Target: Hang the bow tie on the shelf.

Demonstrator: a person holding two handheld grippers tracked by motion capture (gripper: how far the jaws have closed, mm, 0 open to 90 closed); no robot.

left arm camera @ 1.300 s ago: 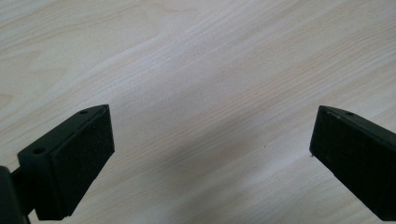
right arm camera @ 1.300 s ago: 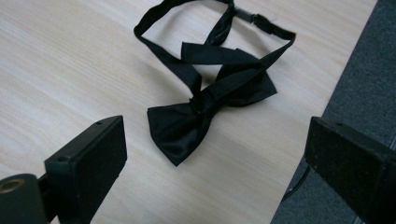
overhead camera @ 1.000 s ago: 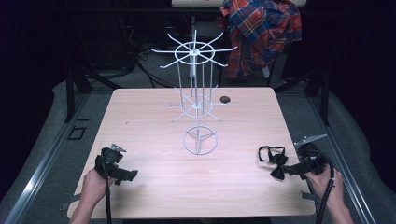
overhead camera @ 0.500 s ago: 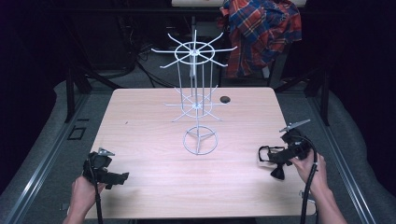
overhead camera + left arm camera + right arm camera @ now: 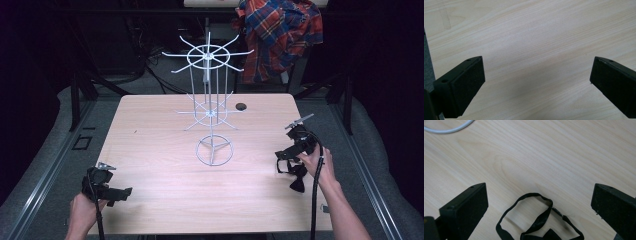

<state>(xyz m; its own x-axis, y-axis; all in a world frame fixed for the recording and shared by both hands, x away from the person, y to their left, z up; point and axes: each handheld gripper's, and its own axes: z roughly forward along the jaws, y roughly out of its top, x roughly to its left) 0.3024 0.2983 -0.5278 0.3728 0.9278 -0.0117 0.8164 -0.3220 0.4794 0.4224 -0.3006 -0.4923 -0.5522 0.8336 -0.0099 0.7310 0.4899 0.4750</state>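
High view: pale wooden table [image 5: 165,130] with a white wire display rack [image 5: 209,107] standing near its middle, round wire base toward the person, two tiers of radiating hooks above. A small dark disc [image 5: 241,106] lies on the table just behind and to the right of the rack. Beyond the far edge, a plaid shirt [image 5: 280,35] hangs in the dark. The right gripper [image 5: 286,156] sits at the right side of the table, held in the right hand [image 5: 317,165], pointing left over a black bow tie [image 5: 295,175] that lies flat on the wood — its bow toward the near edge, its strap under the gripper's front. The left gripper [image 5: 120,192] is at the near left corner, held in the left hand [image 5: 82,210], well apart from the rack and the tie.

Left gripper view: jaws stand wide, one at each side, nothing between them but bare wood.

Right gripper view: jaws wide — they have just been opening. The bow tie's strap loop [image 5: 529,215] lies on the table between them, touching neither pad; the bow itself is cut off at the bottom edge. A curve of the rack's white base ring [image 5: 446,128] shows at the top left corner.
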